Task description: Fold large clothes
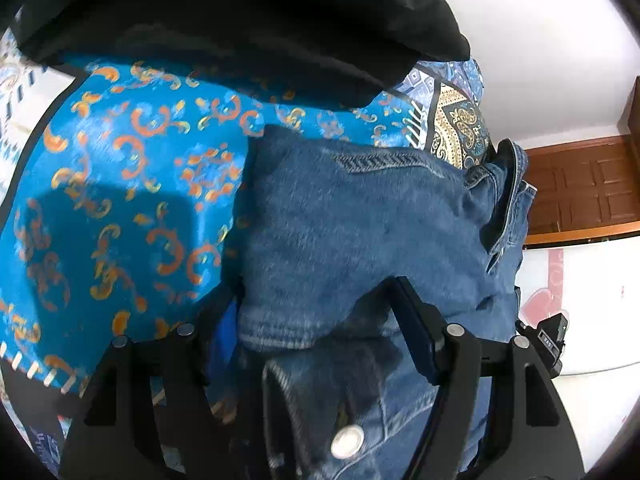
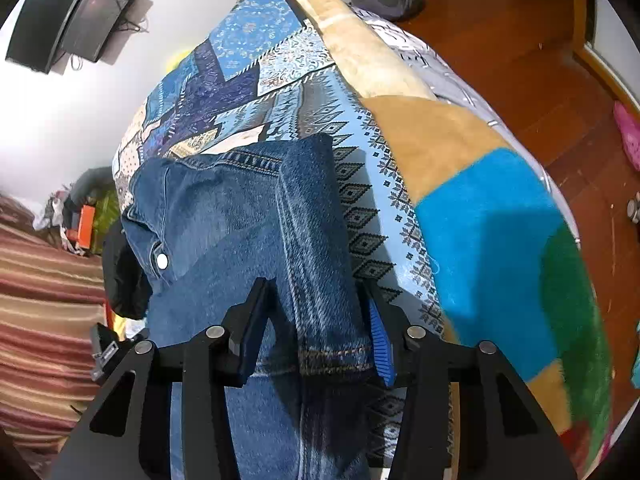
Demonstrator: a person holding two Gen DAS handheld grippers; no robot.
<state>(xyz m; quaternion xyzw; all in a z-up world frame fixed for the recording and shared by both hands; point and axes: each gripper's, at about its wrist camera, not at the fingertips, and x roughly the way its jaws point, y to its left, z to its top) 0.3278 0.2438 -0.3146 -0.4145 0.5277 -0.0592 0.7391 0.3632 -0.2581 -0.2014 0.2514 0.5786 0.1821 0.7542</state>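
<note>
Denim, blue and heavy: the jacket (image 2: pixel 240 224) lies on the patchwork bedspread (image 2: pixel 480 208), its long axis running from the grippers up toward the far wall. A folded sleeve (image 2: pixel 316 248) rests along the jacket's right edge, cuff nearest. Black cloth (image 1: pixel 240 20) hides the bedspread's far end in the left view. Both grippers tilt steeply down. The right gripper (image 2: pixel 316 336) straddles the cuff, jaws narrowed; whether they pinch I cannot tell. The left gripper (image 1: pixel 320 320) stands wider around a denim fold.
</note>
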